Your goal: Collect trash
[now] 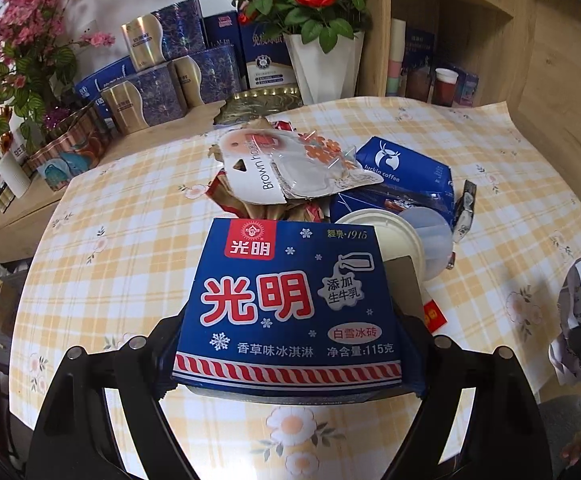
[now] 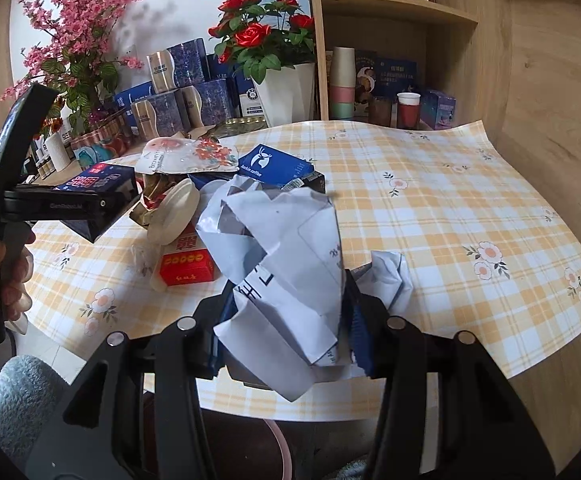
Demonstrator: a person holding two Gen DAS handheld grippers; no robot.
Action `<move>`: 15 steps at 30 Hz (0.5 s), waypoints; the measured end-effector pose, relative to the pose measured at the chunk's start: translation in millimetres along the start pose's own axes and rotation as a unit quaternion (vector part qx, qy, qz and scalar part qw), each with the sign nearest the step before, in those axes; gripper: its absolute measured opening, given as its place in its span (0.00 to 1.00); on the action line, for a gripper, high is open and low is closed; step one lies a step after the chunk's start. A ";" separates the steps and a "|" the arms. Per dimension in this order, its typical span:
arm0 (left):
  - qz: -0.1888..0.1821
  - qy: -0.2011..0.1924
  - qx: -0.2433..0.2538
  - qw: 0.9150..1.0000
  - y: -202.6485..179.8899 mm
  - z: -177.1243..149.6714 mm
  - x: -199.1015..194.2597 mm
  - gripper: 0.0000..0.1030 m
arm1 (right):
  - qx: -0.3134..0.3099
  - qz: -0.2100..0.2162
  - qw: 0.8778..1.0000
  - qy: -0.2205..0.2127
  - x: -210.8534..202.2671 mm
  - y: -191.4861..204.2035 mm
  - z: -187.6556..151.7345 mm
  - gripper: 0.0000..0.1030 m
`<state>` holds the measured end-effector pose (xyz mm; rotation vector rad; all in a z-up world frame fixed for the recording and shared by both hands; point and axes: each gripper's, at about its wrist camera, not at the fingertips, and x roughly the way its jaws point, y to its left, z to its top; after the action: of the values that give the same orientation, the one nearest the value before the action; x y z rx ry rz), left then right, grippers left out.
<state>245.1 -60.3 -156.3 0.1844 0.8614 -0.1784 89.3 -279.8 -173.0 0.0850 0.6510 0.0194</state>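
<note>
My left gripper (image 1: pixel 294 344) is shut on a blue ice-cream box (image 1: pixel 290 300) with red Chinese lettering, held above the checked tablecloth (image 1: pixel 110 240). From the right wrist view that box (image 2: pixel 94 180) hangs at the left in the left gripper (image 2: pixel 102 204). My right gripper (image 2: pixel 286 332) is shut on a crumpled white paper (image 2: pixel 286 248) near the table's front edge. Beyond both lies a trash pile: a "Brown hook" blister pack (image 1: pixel 274 168), a blue luckin coffee bag (image 1: pixel 402 172), a white cup lid (image 1: pixel 382 236), gold wrappers (image 1: pixel 250 204) and a small red box (image 2: pixel 188 264).
A white vase of red roses (image 1: pixel 322 64) and stacked blue gift boxes (image 1: pixel 162 80) stand behind the pile. A wooden shelf with paper cups (image 2: pixel 342 80) rises at the back right. Pink flowers (image 2: pixel 78 28) fill the back left. A person's hand (image 2: pixel 14 272) grips the left tool.
</note>
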 end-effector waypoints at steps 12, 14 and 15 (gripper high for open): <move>-0.013 -0.044 -0.019 0.999 12.3 -29.2 -61.0 0.79 | -0.012 -0.002 1.000 -0.010 -30.6 12.3 -5.9 0.48; -0.021 -0.052 -0.022 0.998 13.4 -35.4 -72.4 0.79 | -0.015 0.000 1.000 -0.012 -35.0 13.8 -6.9 0.48; -0.025 -0.056 -0.024 0.998 14.1 -38.4 -77.1 0.79 | -0.015 0.001 1.000 -0.012 -37.0 14.7 -7.9 0.48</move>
<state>170.9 -31.5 -120.5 0.1080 0.7574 -0.2123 55.2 -266.3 -155.7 0.0559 0.6258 0.0297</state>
